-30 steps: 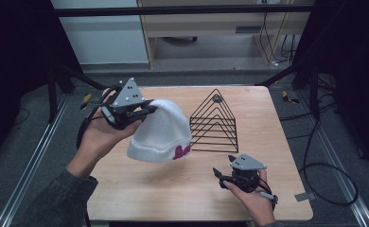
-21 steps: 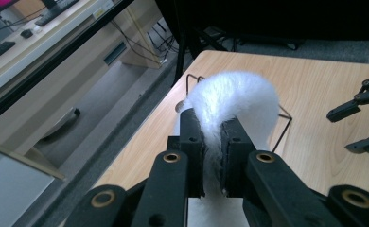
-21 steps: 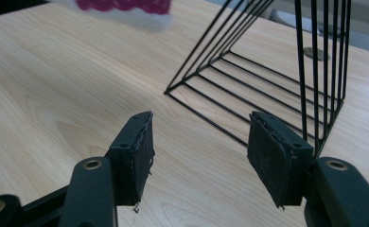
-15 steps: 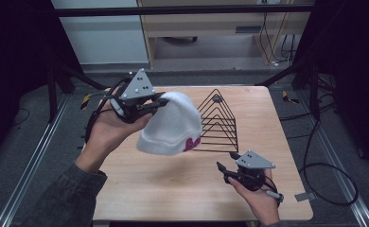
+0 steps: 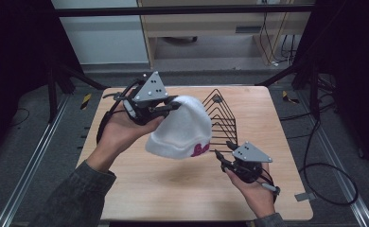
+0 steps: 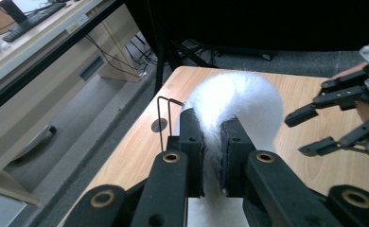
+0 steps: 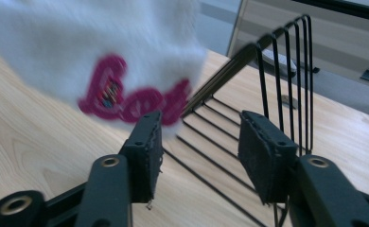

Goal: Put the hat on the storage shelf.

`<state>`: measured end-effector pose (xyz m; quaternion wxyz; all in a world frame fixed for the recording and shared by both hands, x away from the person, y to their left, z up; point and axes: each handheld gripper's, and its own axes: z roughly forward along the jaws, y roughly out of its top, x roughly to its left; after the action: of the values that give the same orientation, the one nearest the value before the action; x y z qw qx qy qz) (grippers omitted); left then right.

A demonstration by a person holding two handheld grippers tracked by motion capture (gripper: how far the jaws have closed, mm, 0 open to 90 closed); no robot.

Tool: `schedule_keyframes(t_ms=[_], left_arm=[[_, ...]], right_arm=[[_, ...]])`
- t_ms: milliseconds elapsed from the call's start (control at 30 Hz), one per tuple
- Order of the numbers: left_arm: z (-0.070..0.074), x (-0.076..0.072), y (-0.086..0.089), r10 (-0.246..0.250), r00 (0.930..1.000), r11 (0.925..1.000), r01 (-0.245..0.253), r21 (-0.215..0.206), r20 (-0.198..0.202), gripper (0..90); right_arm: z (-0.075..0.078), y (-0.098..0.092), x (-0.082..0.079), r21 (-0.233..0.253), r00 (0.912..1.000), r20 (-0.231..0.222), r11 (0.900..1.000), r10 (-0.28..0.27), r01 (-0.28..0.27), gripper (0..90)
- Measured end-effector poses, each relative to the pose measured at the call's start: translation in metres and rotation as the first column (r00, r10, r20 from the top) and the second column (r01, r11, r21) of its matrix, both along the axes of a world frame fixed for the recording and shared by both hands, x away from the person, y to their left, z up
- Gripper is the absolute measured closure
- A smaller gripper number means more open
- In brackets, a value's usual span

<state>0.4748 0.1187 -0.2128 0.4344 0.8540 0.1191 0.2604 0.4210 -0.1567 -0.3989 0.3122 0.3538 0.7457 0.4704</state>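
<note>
Seen from the high view, we hold a white fuzzy knit beanie with a pink embroidered word (image 5: pixel 185 130) aloft over the light wooden desk (image 5: pixel 140 189), its crown pinched in the left tool (image 5: pixel 166 108), the open brim hanging down toward the black wire triangular rack (image 5: pixel 223 120) that stands just beside it at the far right of the desk. Our right tool (image 5: pixel 223 156) waits low near the front of the rack, jaws spread and holding nothing, just below the hat's brim. From the left gripper view, we see the left tool (image 6: pixel 212 158) clenched on a fold of the beanie (image 6: pixel 241 101), white fleece squeezed between the two pads, with the rack's wire tip (image 6: pixel 166 101) beyond and the right tool (image 6: pixel 315 127) open farther off to the right. From the right gripper view, the right tool (image 7: pixel 199 156) stands released, its pads well apart, the pink lettering of the beanie (image 7: pixel 126 56) blurred just above the left pad and the rack's wires (image 7: pixel 277 80) rising behind the right one. We judge the step in hand to be the carry of the hat toward the rack; the next move, as we read it, calls for the right tool to take the brim edge so that both tools can spread the opening and lower it over the rack's peak.
</note>
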Motion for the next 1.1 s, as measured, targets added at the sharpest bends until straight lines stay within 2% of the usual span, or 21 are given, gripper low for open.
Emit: schedule_keyframes(t_ms=[133, 233, 467, 600, 667, 700, 767, 833, 967, 1100], left_arm=[[-0.001, -0.003, -0.003, -0.020, 0.9998, 0.9995, 0.020, 0.023, 0.008, 82.0], [-0.003, -0.004, -0.005, -0.029, 0.9996, 0.9989, 0.028, 0.037, 0.008, 82.1], [-0.002, -0.010, -0.007, -0.044, 0.9989, 0.9986, 0.044, 0.029, 0.015, 82.1], [-0.003, -0.011, -0.008, -0.050, 0.9986, 0.9985, 0.050, 0.023, 0.014, 82.1], [-0.003, -0.010, -0.009, -0.053, 0.9985, 0.9983, 0.052, 0.025, 0.016, 82.1], [-0.003, -0.010, -0.009, -0.054, 0.9984, 0.9982, 0.053, 0.029, 0.018, 82.1], [-0.004, -0.009, -0.011, -0.063, 0.9979, 0.9978, 0.062, 0.023, 0.015, 82.1], [-0.004, -0.009, -0.011, -0.061, 0.9980, 0.9980, 0.061, 0.018, 0.015, 82.1], [0.001, -0.008, -0.009, -0.044, 0.9989, 0.9990, 0.044, 0.001, 0.018, 82.0], [0.007, -0.005, -0.004, -0.027, 0.9993, 0.9993, 0.027, -0.024, 0.026, 81.9]], right_arm=[[0.010, 0.004, 0.006, 0.021, 0.9990, -0.005, 0.999, 0.045, -0.045, 49.0], [0.015, 0.009, 0.010, 0.019, 0.9982, 0.001, 0.998, 0.061, -0.061, 52.6], [0.025, 0.018, 0.013, 0.035, 0.9947, 0.009, 0.994, 0.102, -0.103, 51.2], [0.022, 0.021, 0.018, 0.061, 0.9909, -0.021, 0.989, 0.133, -0.132, 48.6], [0.019, 0.022, 0.020, 0.063, 0.9884, -0.036, 0.987, 0.148, -0.145, 52.0], [0.015, 0.025, 0.021, 0.041, 0.9879, -0.045, 0.988, 0.149, -0.147, 63.2], [0.014, 0.027, 0.021, 0.032, 0.9834, -0.055, 0.985, 0.173, -0.171, 72.1], [0.015, 0.028, 0.020, 0.017, 0.9829, -0.049, 0.984, 0.177, -0.177, 78.4], [0.023, 0.022, 0.017, 0.019, 0.9869, -0.041, 0.988, 0.156, -0.155, 81.6], [0.040, 0.013, 0.012, -0.001, 0.9859, -0.021, 0.986, 0.166, -0.166, 82.3]])
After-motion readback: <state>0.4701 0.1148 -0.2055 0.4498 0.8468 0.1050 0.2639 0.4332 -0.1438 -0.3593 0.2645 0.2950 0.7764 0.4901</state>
